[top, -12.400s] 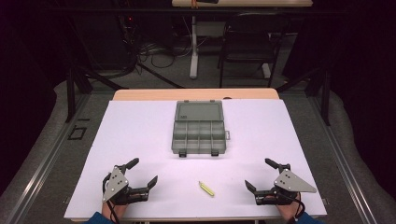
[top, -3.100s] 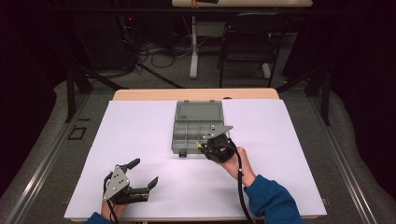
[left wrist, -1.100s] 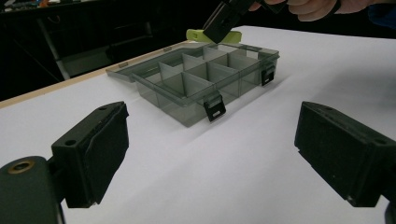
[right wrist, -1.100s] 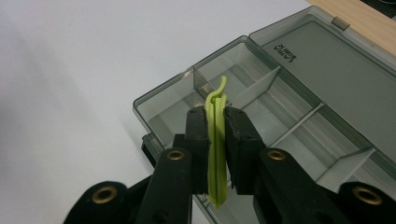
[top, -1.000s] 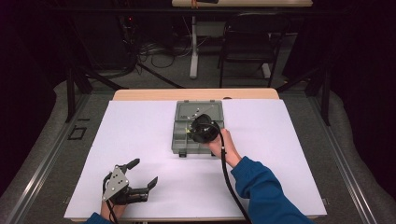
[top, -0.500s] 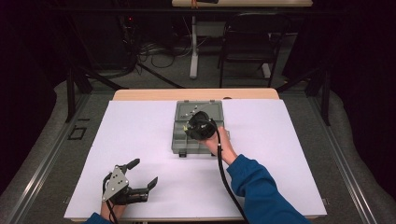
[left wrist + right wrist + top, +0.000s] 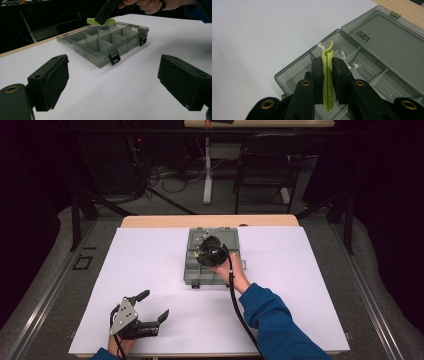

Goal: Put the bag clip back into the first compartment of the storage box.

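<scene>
- My right gripper [image 7: 327,72] is clamped on a thin yellow-green strip [image 7: 327,75]; in the right gripper view both black pads press its flat sides near the middle of its length.
- The strip's long axis runs up the frame in that view, from the bottom centre to a slightly curled tip just above the middle. It lies in line with the jaws, so it points the same way the gripper points.
- The relation that matters: the strip hangs above the open grey box [image 7: 372,75], apart from it. In the right gripper view its tip lies over the compartments at the box's left end, near the corner wall.
- In the left gripper view the strip [image 7: 110,22] shows at the top centre, above the far rim of the box [image 7: 105,47], with my right hand [image 7: 150,5] over it.
- In the high view my right gripper [image 7: 212,252] sits at the centre of the frame, over the box [image 7: 192,275], whose lid lies open toward the top of the frame.
- I judge the next move as a short drop into a compartment. The strip looks long beside the compartments, so it may need to be tipped to lie along one.
- My left gripper [image 7: 145,312] rests at the lower left of the high view, well apart from the box, jaws spread wide with nothing between them. The right hand is clearly the nearer one.
</scene>
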Action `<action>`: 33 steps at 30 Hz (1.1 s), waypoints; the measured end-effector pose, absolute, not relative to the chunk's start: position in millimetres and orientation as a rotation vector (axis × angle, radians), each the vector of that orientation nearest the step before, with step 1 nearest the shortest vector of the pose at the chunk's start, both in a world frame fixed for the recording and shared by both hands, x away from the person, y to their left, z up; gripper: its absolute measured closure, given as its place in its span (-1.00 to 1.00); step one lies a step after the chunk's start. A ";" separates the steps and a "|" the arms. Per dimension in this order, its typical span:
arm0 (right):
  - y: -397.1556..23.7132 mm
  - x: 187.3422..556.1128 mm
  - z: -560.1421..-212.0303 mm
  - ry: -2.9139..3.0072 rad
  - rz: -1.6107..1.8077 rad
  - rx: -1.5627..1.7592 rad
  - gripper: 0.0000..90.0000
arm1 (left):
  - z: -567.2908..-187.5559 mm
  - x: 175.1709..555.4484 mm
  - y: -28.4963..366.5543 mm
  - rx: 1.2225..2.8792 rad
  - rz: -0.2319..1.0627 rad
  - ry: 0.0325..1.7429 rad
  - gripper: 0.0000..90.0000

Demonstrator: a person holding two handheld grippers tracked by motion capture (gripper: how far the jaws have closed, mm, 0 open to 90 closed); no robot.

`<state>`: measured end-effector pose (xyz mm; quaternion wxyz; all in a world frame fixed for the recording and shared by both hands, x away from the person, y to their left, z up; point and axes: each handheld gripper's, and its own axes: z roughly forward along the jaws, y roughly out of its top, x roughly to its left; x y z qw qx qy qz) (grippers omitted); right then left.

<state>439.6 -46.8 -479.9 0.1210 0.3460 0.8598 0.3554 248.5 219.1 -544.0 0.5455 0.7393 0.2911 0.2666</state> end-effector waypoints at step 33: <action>-26.5 465.7 -480.2 2.474 1.035 1.145 0.78 | -543.6 247.5 220.1 1.750 0.633 0.691 -0.78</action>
